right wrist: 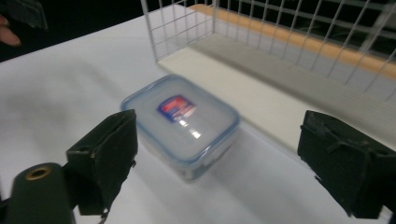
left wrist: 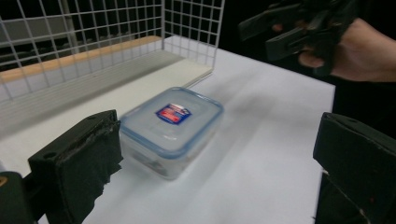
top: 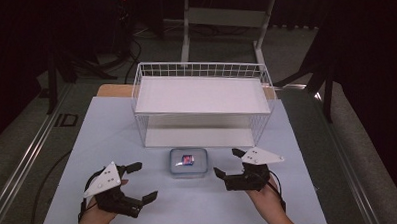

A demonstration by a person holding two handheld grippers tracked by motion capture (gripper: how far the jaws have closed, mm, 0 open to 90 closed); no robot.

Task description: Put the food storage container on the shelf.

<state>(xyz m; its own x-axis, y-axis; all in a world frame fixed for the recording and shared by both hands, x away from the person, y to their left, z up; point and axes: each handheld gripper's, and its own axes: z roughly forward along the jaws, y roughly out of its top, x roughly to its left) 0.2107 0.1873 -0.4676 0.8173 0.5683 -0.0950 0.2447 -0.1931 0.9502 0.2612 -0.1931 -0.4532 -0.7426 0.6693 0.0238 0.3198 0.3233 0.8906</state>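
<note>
The lidded plastic box (top: 188, 162) sits flat on the white table (top: 107, 140), just in front of the wire basket rack (top: 202, 104), with its blue-rimmed clear lid on and a small red-and-blue label (top: 187, 159) in the middle of the lid. Seen from the high view, the box lies at about six o'clock of the rack's lower shelf, close to its front edge but apart from it.

My right gripper (top: 228, 163) hangs at about three o'clock of the box, near it and not touching. Its jaws stand wide apart with nothing between the pads. In the right gripper view the box (right wrist: 181, 125) shows ahead between the two black pads (right wrist: 105, 156), clear of both.

My left gripper (top: 141, 183) is at about eight o'clock of the box, a little farther off, jaws spread and holding nothing. In the left gripper view the box (left wrist: 170, 130) lies beyond the near pad (left wrist: 77, 163), and my other hand (left wrist: 362, 51) with its gripper shows at upper right.

Both hands come in from the near edge of the table.
</note>
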